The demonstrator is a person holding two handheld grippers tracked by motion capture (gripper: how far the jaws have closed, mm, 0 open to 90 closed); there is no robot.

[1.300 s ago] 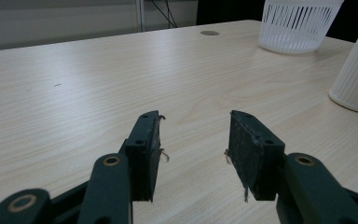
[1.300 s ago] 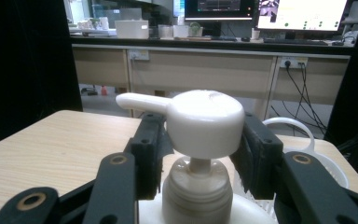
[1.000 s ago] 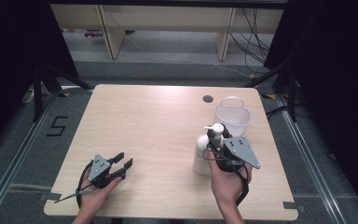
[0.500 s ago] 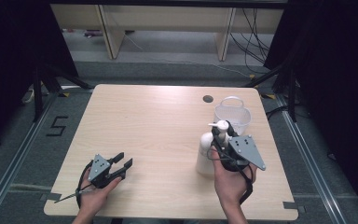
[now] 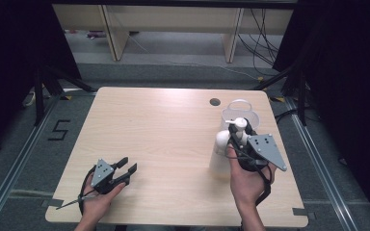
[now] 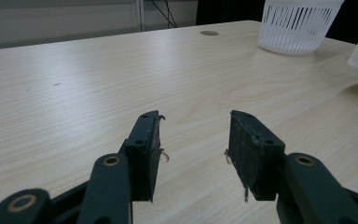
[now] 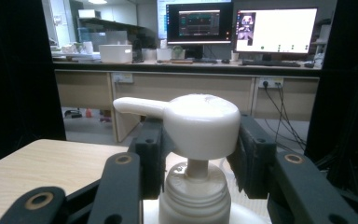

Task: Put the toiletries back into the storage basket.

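- A dark figure "5" is marked on the grey floor, left of the bench in the high view.
- The two monitors in the right gripper view show writing too small to read.

Left gripper low, jaws apart, right gripper raised, jaws clamped

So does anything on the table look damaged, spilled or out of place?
Only wear: the left hand-held gripper has frayed pads with loose threads hanging. The pump bottle stands upright in the right hand-held gripper, nothing spilled.
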